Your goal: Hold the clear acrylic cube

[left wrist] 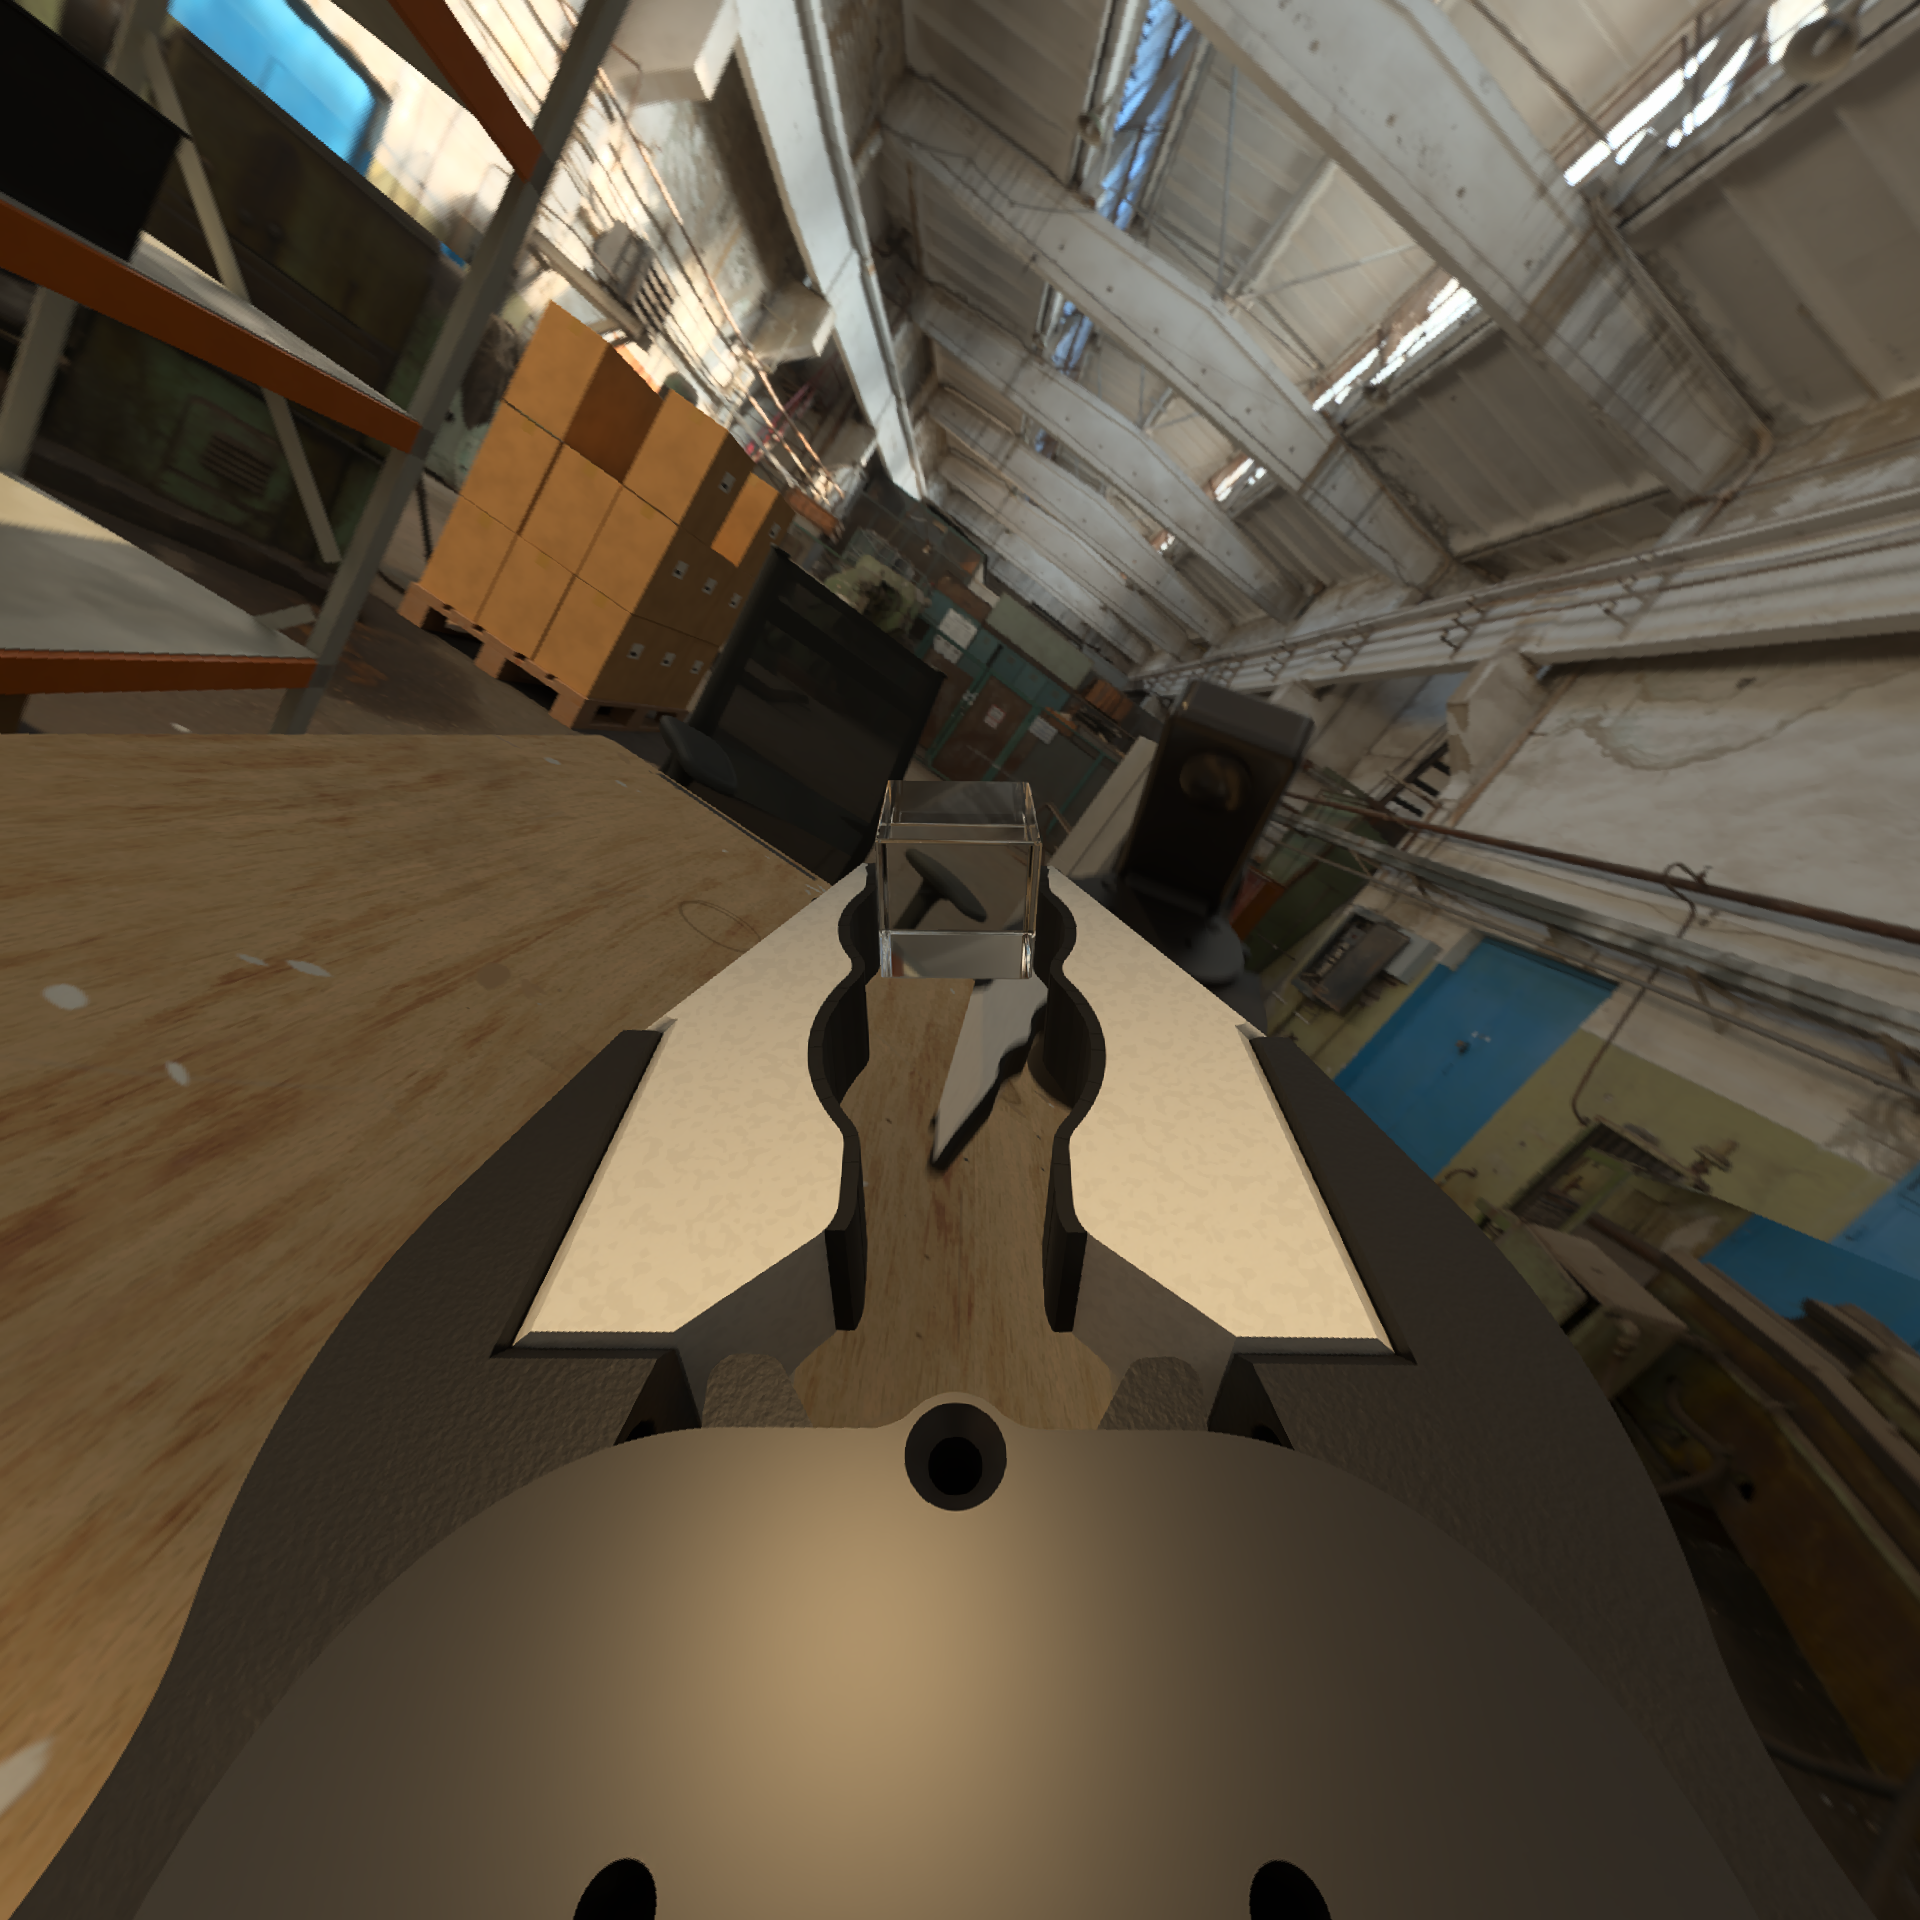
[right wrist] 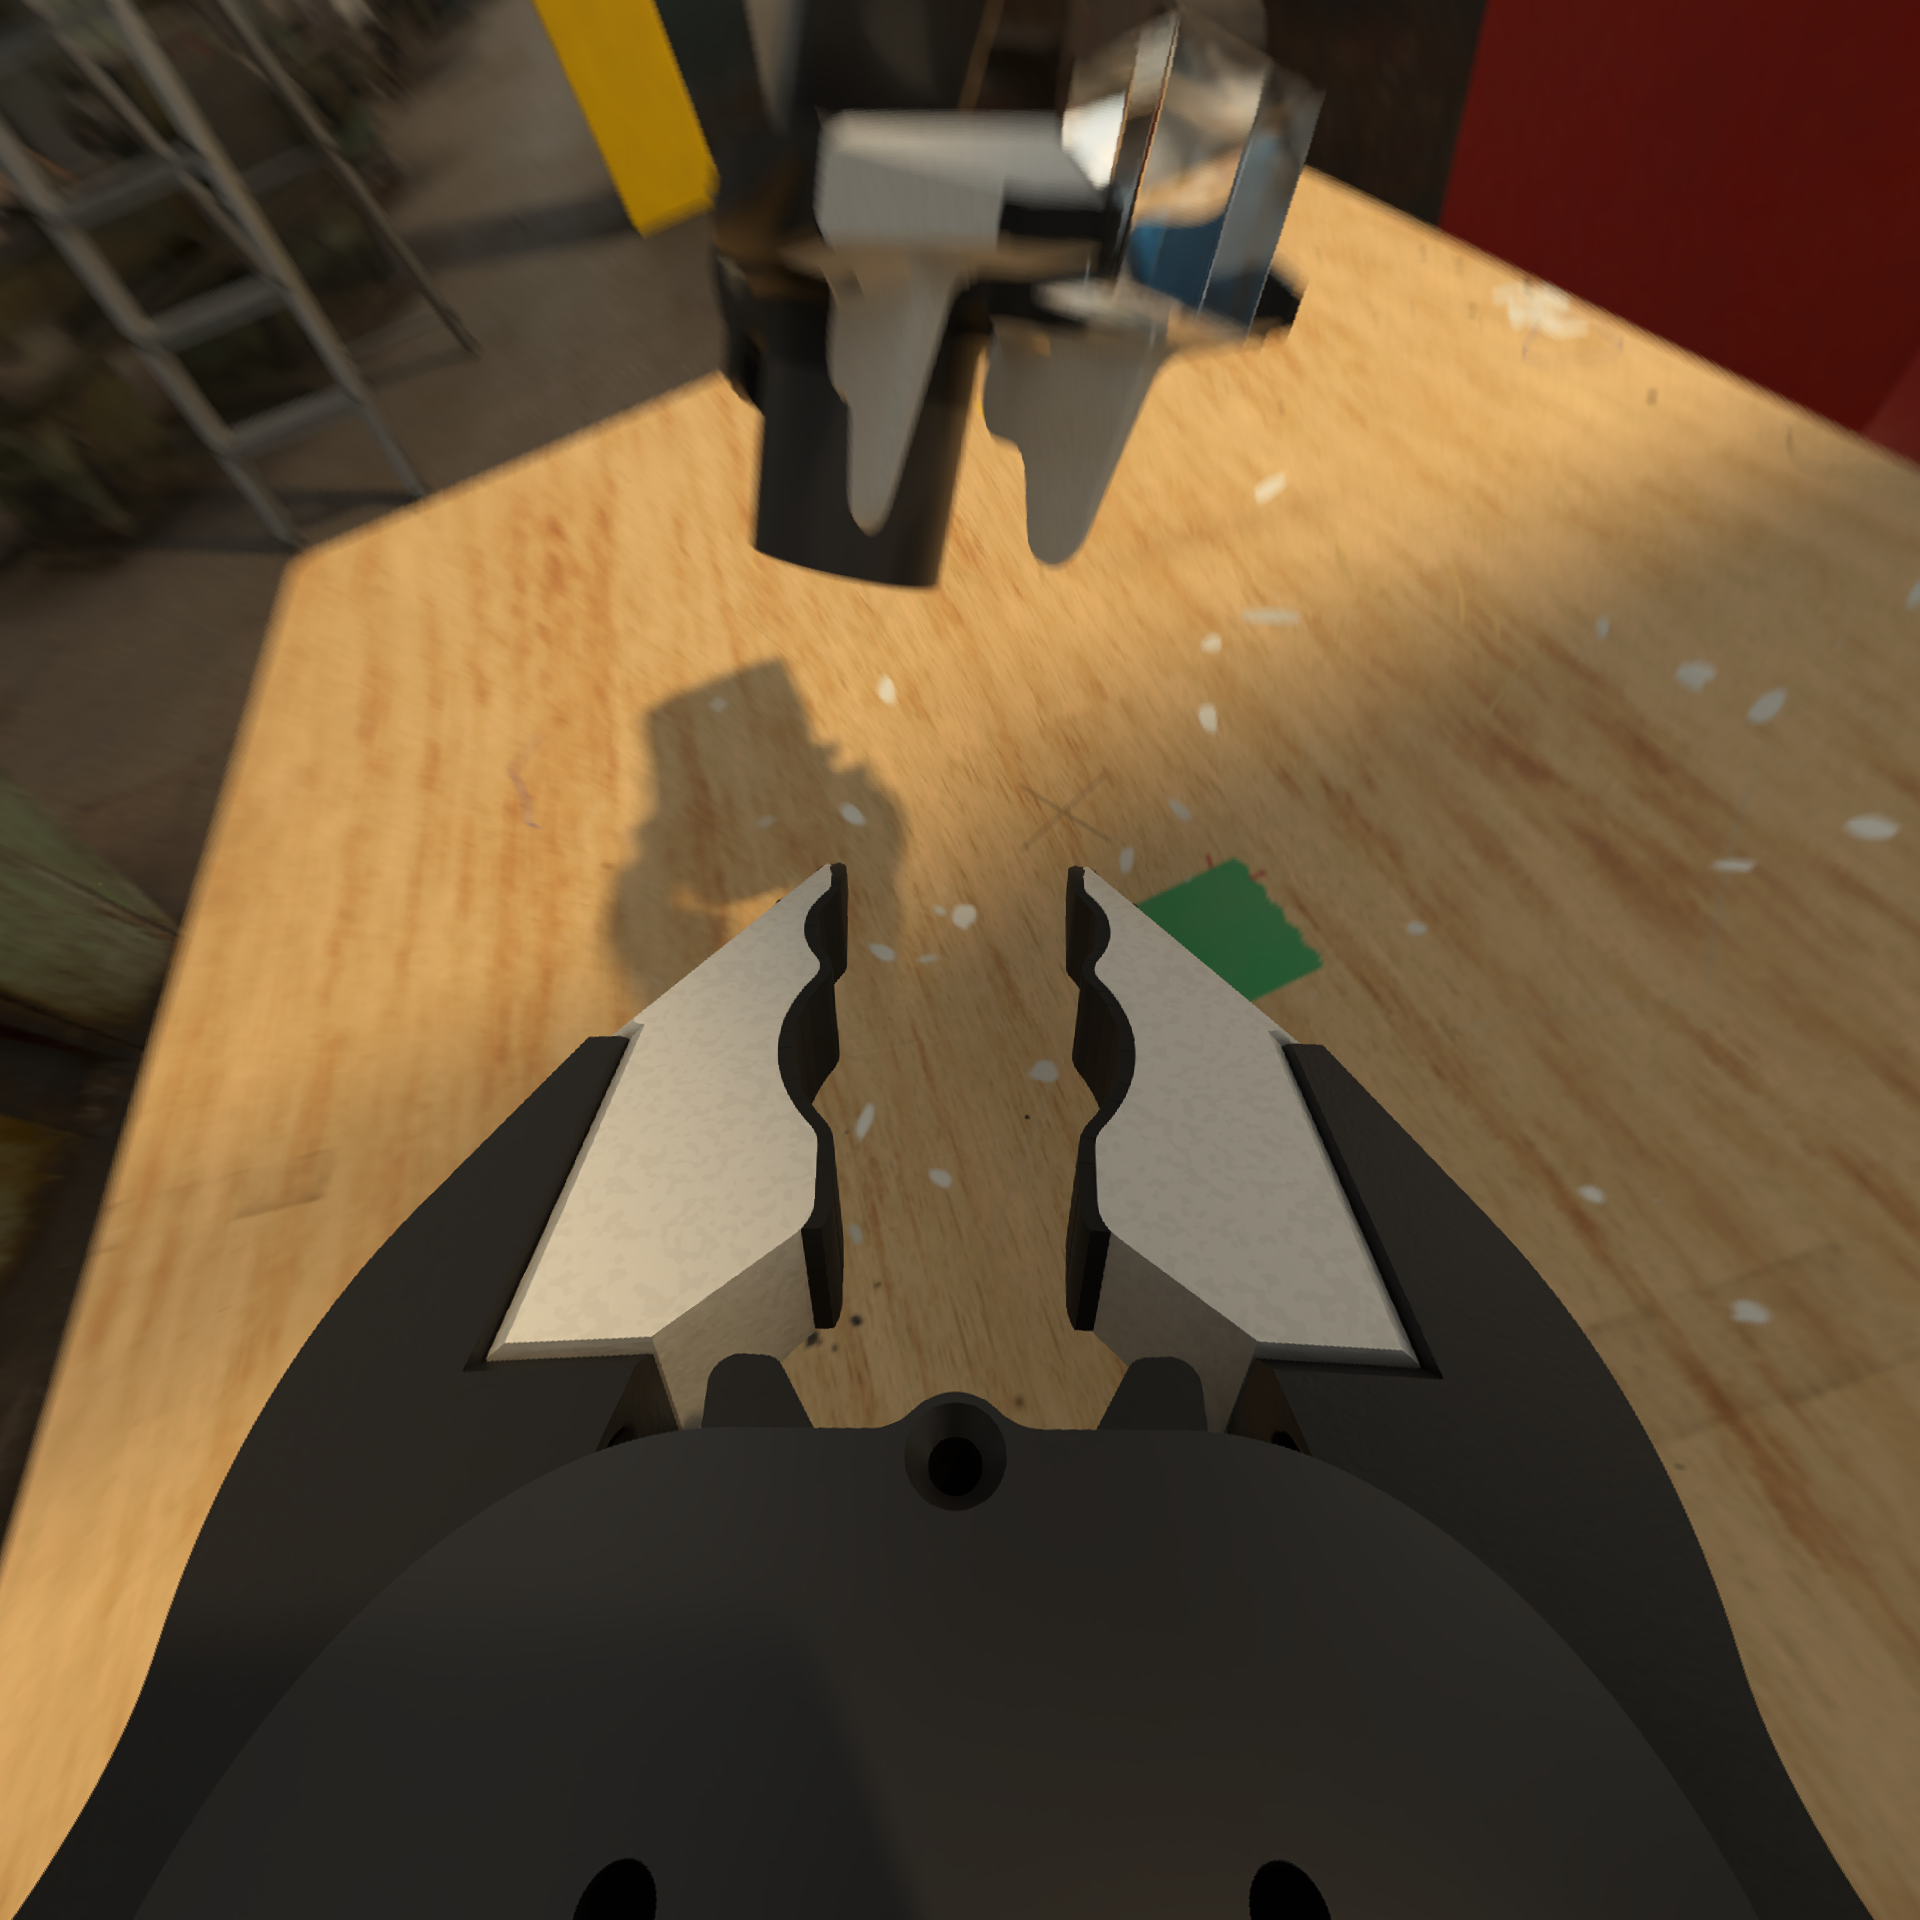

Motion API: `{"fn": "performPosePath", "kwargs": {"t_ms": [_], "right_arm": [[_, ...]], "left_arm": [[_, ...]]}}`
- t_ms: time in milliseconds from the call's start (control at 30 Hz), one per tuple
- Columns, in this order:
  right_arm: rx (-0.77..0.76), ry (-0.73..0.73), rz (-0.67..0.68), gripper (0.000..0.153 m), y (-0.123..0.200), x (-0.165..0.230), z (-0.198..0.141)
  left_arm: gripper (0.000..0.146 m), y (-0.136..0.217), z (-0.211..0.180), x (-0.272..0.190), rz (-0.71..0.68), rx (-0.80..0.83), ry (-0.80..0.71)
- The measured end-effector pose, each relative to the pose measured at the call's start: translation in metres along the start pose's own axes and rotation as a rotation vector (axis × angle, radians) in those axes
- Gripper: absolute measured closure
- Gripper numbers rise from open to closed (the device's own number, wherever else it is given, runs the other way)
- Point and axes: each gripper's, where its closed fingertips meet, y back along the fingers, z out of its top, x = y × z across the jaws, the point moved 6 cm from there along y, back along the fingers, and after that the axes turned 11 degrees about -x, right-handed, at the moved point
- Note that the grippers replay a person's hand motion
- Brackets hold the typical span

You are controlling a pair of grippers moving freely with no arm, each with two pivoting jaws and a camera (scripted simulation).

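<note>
The clear acrylic cube (left wrist: 956, 883) sits between the tips of my left gripper (left wrist: 956, 935), which is shut on it and holds it up off the wooden table (left wrist: 364, 987). A white pointed piece (left wrist: 982, 1081) shows below the cube between the fingers; it looks like a finger of the other gripper. My right gripper (right wrist: 956, 878) is open and empty above the table (right wrist: 520, 1039). In its view the left gripper (right wrist: 914, 364) appears blurred at the top, with the cube (right wrist: 1184, 177) beside it.
A green patch (right wrist: 1236, 930) lies on the table just right of my right fingers. White flecks dot the wood. An orange and grey rack (left wrist: 208, 343), stacked cardboard boxes (left wrist: 603, 520) and a dark machine (left wrist: 1216, 800) stand beyond the table edge.
</note>
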Motion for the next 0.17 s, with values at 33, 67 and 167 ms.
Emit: {"fn": "performPosePath", "kwargs": {"t_ms": [33, 67, 167], "right_arm": [[0.037, 0.006, -0.036, 0.11, -0.011, 0.001, -0.009], [0.079, 0.025, -0.064, 0.109, -0.02, 0.001, -0.016], [0.158, 0.112, -0.129, 0.109, -0.035, -0.001, -0.03]], "left_arm": [[0.118, 0.0, -0.001, 0.0, 0.011, -0.009, -0.004], [0.118, 0.0, -0.002, 0.0, 0.019, -0.019, -0.006], [0.118, 0.0, -0.003, 0.0, 0.02, -0.036, 0.01]]}}
